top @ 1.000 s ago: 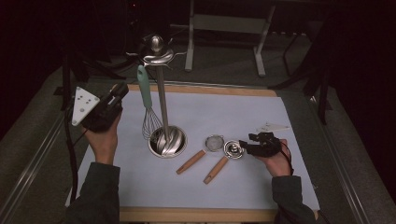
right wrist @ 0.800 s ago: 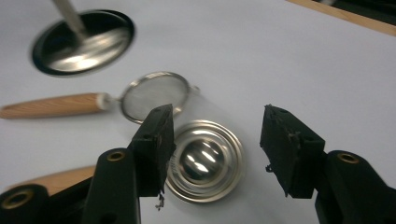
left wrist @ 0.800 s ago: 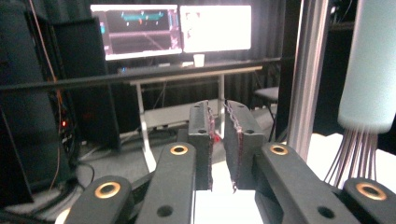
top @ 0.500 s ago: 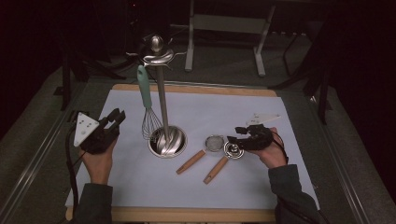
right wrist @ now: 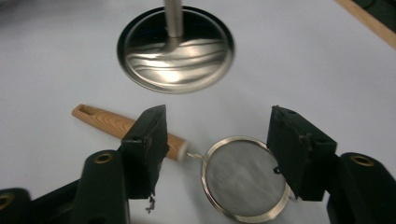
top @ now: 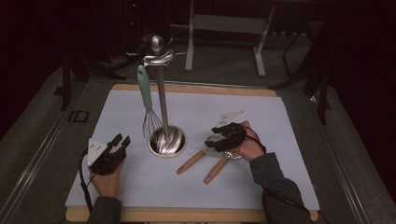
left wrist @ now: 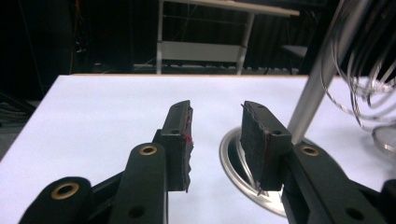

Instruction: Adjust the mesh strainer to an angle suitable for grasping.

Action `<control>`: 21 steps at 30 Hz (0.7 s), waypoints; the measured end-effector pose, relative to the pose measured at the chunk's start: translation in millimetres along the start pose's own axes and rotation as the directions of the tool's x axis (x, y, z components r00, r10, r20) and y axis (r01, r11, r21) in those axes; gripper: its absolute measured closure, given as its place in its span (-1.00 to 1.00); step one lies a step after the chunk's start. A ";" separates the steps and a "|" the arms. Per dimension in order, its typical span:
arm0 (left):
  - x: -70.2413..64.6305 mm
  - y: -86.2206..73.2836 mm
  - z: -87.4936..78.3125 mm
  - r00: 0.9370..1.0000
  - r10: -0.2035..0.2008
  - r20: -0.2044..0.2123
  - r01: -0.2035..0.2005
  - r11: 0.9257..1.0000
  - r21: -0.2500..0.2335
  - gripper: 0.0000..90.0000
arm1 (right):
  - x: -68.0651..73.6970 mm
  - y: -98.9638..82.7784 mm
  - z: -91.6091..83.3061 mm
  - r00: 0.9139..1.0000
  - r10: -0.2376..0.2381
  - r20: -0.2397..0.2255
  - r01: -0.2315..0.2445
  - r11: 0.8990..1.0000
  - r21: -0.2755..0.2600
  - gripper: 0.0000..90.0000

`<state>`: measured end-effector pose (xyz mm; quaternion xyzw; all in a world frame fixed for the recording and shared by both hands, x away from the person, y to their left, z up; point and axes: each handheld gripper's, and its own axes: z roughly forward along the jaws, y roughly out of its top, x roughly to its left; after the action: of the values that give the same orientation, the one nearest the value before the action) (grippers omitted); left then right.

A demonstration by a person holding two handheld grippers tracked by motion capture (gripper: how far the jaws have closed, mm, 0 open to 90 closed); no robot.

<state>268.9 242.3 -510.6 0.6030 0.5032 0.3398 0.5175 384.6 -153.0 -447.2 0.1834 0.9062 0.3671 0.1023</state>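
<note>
The strainer [right wrist: 245, 184] lies flat on the white surface [top: 280, 135], right of the stand's round base, directly under the right claw [right wrist: 219, 149]. That claw stands wide, nothing pinched, one pad over the wooden handle [right wrist: 121, 127] and the other at the far side of the mesh ring. I judge the strainer light and easy to lift, but the fine wire mesh would dent under a squeeze and the thin metal rim is smooth and apt to slip. The handle looks the better hold: round, matte wood with some grip, stiff enough to carry the ring without flexing. A second wooden-handled tool [top: 215, 171] lies just beside it in the high view, close enough to be nudged.

Farther out, the stand [top: 161, 100] is polished steel, a slim upright post on a shallow dished base [right wrist: 175, 49]. From its top hook hangs a whisk [top: 148, 107] with a pale green handle and springy wire loops.

The left claw [top: 120, 142] sits near the left side of the surface; its jaws have just been opening and now stand apart with nothing between them.
</note>
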 end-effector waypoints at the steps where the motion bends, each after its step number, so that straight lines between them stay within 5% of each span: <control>1: 0.0 0.0 0.0 1.000 0.000 0.000 0.000 1.000 0.000 0.40 | 0.0 0.0 0.0 1.000 0.000 0.000 0.000 1.000 0.000 -0.18; 4: -1.2 -9.1 7.4 0.999 0.043 -0.011 -0.043 0.998 0.056 0.40 | 7.2 5.2 16.5 0.998 -0.044 -0.042 0.045 0.999 0.029 -0.26; 9: 1.1 -12.5 10.3 0.999 0.048 -0.011 -0.047 0.996 0.077 0.40 | 13.9 7.2 32.5 0.994 -0.070 -0.082 0.078 0.993 0.093 -0.27; 12: 3.2 -14.8 11.0 0.999 0.053 -0.010 -0.052 0.994 0.093 0.40 | 20.3 5.9 50.4 0.988 -0.099 -0.117 0.117 0.979 0.167 -0.35; 17: 3.4 -15.4 11.1 0.999 0.051 -0.008 -0.050 0.994 0.098 0.40 | 22.8 2.7 65.3 0.982 -0.126 -0.142 0.153 0.966 0.207 -0.39; 21: 2.8 -16.1 12.2 0.998 0.055 -0.003 -0.054 0.993 0.103 0.40 | 23.7 -2.7 75.3 0.972 -0.155 -0.177 0.198 0.944 0.263 -0.38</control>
<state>276.9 240.8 -529.3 0.6414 0.5048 0.3291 0.4749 386.3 -97.9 -503.7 0.0852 0.9668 0.2381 0.0379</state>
